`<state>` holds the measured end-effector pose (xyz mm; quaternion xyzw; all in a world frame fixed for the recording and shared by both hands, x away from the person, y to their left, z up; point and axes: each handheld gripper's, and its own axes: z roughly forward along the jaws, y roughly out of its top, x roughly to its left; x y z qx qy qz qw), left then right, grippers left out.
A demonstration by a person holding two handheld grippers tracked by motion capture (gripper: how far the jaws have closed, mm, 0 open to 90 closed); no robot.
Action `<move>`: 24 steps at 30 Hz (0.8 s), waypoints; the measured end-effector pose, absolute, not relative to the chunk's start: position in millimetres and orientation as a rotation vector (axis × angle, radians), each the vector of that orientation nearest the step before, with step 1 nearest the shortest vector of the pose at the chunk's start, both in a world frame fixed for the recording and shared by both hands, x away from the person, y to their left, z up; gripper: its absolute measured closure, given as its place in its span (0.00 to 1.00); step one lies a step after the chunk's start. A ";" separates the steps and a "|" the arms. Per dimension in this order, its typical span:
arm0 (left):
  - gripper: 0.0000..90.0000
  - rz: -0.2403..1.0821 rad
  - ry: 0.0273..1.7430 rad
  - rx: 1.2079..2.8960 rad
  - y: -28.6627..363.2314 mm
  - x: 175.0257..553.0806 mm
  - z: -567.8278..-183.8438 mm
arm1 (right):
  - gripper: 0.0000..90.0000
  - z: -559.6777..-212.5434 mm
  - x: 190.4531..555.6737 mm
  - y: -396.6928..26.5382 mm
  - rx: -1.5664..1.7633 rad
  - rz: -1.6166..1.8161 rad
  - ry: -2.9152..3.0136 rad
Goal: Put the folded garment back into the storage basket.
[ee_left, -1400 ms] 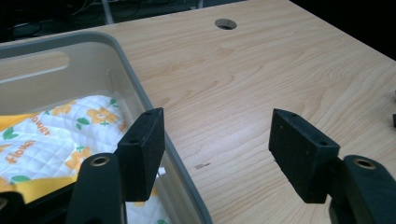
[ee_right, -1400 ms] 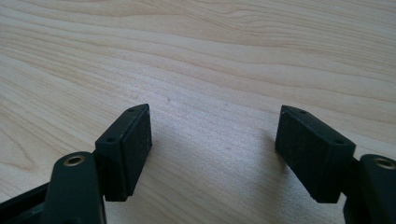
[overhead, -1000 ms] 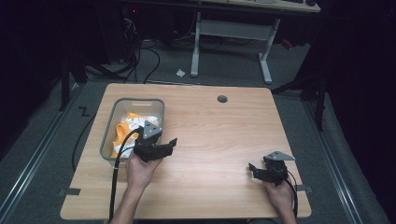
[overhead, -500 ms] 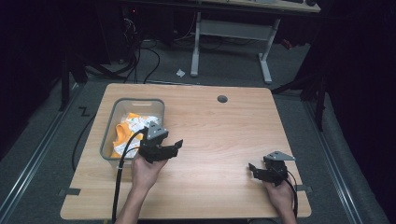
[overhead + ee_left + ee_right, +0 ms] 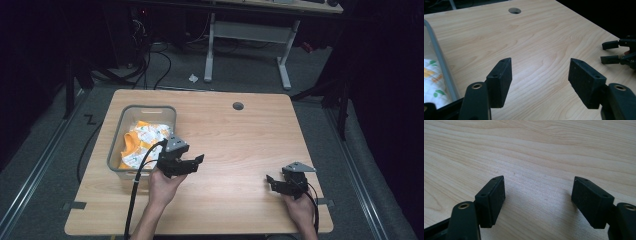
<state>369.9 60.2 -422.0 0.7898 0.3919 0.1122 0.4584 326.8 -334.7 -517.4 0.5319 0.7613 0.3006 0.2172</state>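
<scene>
Wide apart, both jaws of the left gripper and right gripper are held over smooth bare wooden table, beside the see-through plastic bin.

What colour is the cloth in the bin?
White with orange and small green marks; the high view shows the cloth best.

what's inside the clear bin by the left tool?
The clear bin holds crumpled cloth, orange and white with small printed shapes. It fills most of the floor; whatever lies beneath it is covered. The left tool is beside the bin, open and empty.
</scene>
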 end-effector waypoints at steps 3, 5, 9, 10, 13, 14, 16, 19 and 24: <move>0.40 0.268 0.965 1.941 58.9 369.2 -423.4 | 0.30 -517.4 326.9 -334.8 1.473 0.833 2.109; 0.40 0.261 0.960 1.951 56.7 368.3 -426.1 | 0.30 -517.4 326.8 -334.8 1.473 0.833 2.109; 0.40 0.254 0.955 1.956 53.3 366.7 -428.7 | 0.30 -517.4 326.8 -334.7 1.473 0.833 2.109; 0.40 0.251 0.953 1.958 52.6 366.2 -429.1 | 0.30 -517.4 326.8 -334.7 1.473 0.833 2.109; 0.40 0.246 0.956 1.959 50.9 365.7 -431.3 | 0.30 -517.4 326.8 -334.7 1.473 0.833 2.108; 0.40 0.246 0.955 1.960 50.5 365.5 -431.8 | 0.30 -517.4 326.8 -334.7 1.473 0.833 2.109; 0.40 0.244 0.951 1.959 49.2 364.9 -432.4 | 0.30 -517.4 326.8 -334.7 1.473 0.833 2.109; 0.40 0.242 0.950 1.958 47.3 364.6 -434.3 | 0.30 -517.4 326.8 -334.7 1.473 0.833 2.109; 0.40 0.228 0.947 1.970 43.0 363.1 -439.3 | 0.30 -517.4 326.8 -334.7 1.472 0.833 2.109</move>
